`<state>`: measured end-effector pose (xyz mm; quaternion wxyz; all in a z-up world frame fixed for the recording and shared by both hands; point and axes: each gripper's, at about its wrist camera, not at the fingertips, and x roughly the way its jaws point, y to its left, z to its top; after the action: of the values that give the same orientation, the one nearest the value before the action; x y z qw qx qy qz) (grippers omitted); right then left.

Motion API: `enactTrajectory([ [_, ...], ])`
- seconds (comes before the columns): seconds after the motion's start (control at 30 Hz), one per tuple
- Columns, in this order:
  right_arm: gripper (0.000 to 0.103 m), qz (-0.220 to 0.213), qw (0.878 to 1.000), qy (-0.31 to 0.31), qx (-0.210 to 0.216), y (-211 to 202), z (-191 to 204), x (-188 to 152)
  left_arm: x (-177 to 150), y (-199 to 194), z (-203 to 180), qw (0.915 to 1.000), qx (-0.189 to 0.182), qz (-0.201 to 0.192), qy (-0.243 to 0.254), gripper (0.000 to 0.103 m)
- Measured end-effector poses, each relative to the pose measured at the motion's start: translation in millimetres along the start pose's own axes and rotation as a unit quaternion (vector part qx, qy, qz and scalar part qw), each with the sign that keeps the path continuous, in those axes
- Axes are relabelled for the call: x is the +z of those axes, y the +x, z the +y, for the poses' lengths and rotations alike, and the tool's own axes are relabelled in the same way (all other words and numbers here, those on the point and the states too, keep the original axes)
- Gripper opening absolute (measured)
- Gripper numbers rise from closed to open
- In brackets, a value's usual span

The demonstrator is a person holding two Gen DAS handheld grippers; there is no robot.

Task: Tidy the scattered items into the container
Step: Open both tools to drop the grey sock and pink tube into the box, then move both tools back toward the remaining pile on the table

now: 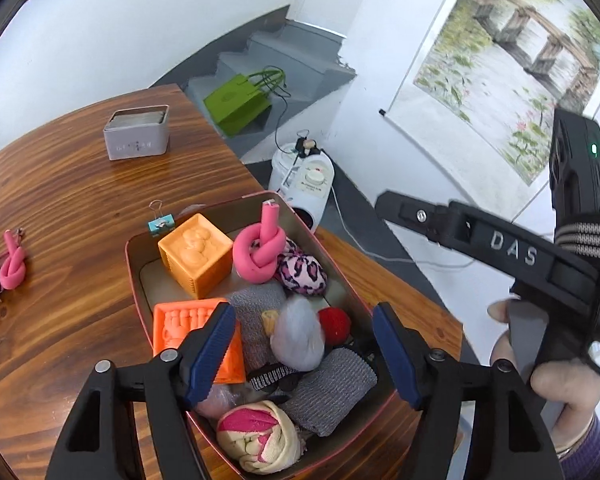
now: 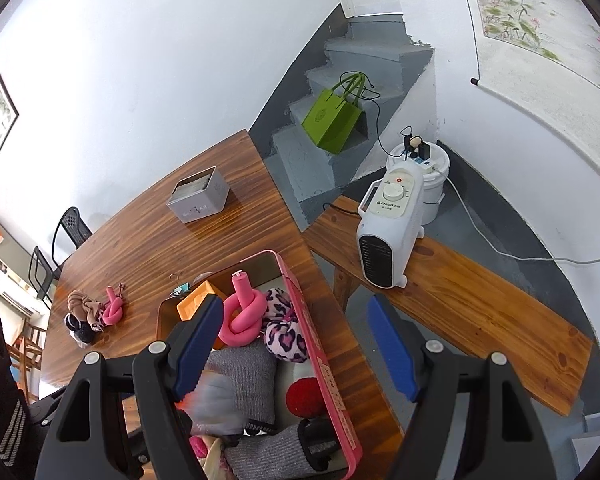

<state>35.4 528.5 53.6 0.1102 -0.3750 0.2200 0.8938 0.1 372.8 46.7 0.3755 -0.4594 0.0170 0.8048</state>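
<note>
In the left wrist view the left gripper fills the bottom of the frame; its blue jaws stand apart with nothing pressed between them, above the pink container in the lower centre. Inside lie an orange block, a pink knotted tube, a leopard pouch, a red ball and a blurred pale fluffy item (it looks caught in motion). A second pink knot lies on the wooden table at the left edge; a grey tin stands in the upper left. At the right edge a hand holds the other gripper's handle.

In the right wrist view the right gripper is also spread open and holds nothing; the container sits bottom centre, the second pink knot beside a brown cloth bundle at the left, and a white heater on a bench at the right.
</note>
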Motion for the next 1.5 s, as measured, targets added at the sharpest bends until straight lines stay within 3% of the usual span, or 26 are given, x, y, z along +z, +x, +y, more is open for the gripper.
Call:
enactTrajectory([
  [0.33, 0.078, 0.004, 1.000, -0.003, 0.012, 1.7, 15.6, -5.8, -18.7, -21.7, 38.7, 0.9988, 0.034, -0.011, -0.033, 0.073],
  [0.67, 0.078, 0.013, 0.997, -0.053, 0.056, 9.3, 85.2, -13.5, -44.3, -61.4, 110.3, 0.9914, 0.082, -0.029, -0.097, 0.073],
  [0.9, 0.078, 0.031, 0.992, -0.087, 0.080, 23.8, 145.1, -26.2, -62.3, -99.9, 173.0, 0.9811, 0.115, -0.048, -0.148, 0.073],
  [1.13, 0.078, 0.053, 0.988, -0.113, 0.095, 42.8, 199.3, -45.9, -82.3, -137.9, 246.2, 0.9649, 0.155, -0.066, -0.201, 0.073],
  [1.5, 0.078, 0.079, 0.983, -0.138, 0.096, 73.9, 270.4, -70.3, -99.3, -158.2, 352.8, 0.9428, 0.206, -0.068, -0.253, 0.073],
])
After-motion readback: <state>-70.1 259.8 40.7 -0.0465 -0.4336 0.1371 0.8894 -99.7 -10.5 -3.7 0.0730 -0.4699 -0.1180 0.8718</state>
